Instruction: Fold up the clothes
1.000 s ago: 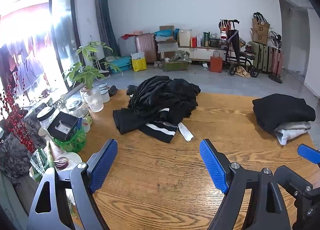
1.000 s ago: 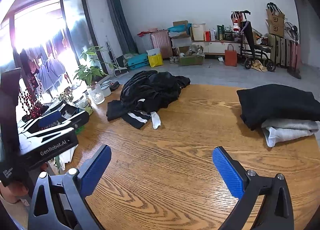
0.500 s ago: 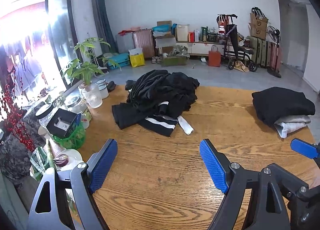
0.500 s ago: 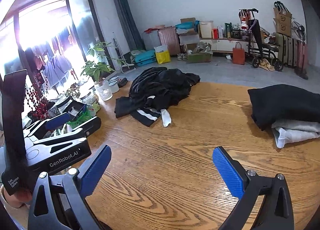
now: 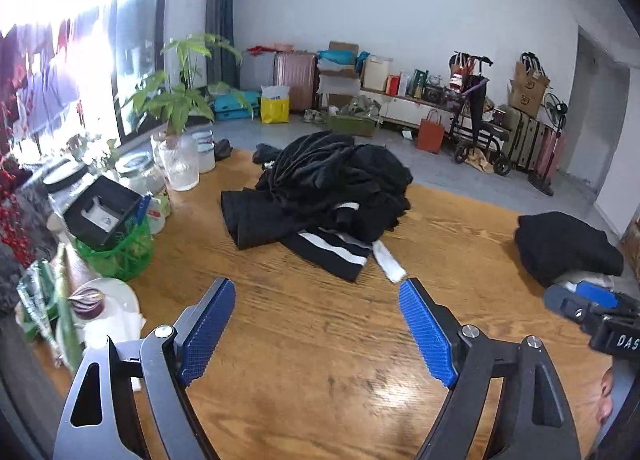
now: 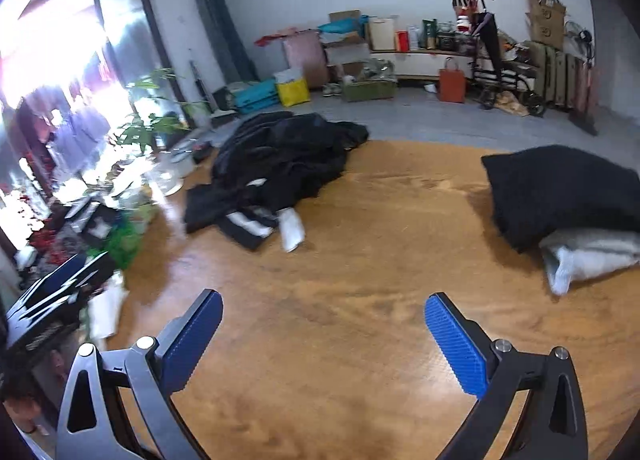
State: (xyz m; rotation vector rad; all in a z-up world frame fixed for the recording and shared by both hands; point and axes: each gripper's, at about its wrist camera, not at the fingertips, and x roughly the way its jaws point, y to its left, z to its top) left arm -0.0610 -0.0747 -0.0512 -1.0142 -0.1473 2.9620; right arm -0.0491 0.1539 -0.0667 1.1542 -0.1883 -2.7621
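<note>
At the bottom of each view, the left gripper [image 5: 316, 326] and the right gripper [image 6: 322, 334] are being held spread wide with nothing between the blue pads, above the bare wooden table [image 5: 304, 360]. Farther up, at centre frame, a heap of black clothes [image 5: 320, 192] is lying unfolded. At far right, a folded black garment [image 6: 560, 188] is resting on a grey one [image 6: 588, 252].

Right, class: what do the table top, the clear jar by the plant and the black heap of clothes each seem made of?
Table top: wood or wood veneer, visible grain, sheen where light reflects.
Clear jar: probably glass, see-through and ribbed.
Black heap of clothes: soft matte fabric, creased, one piece with white stripes; exact fibre unclear.
</note>
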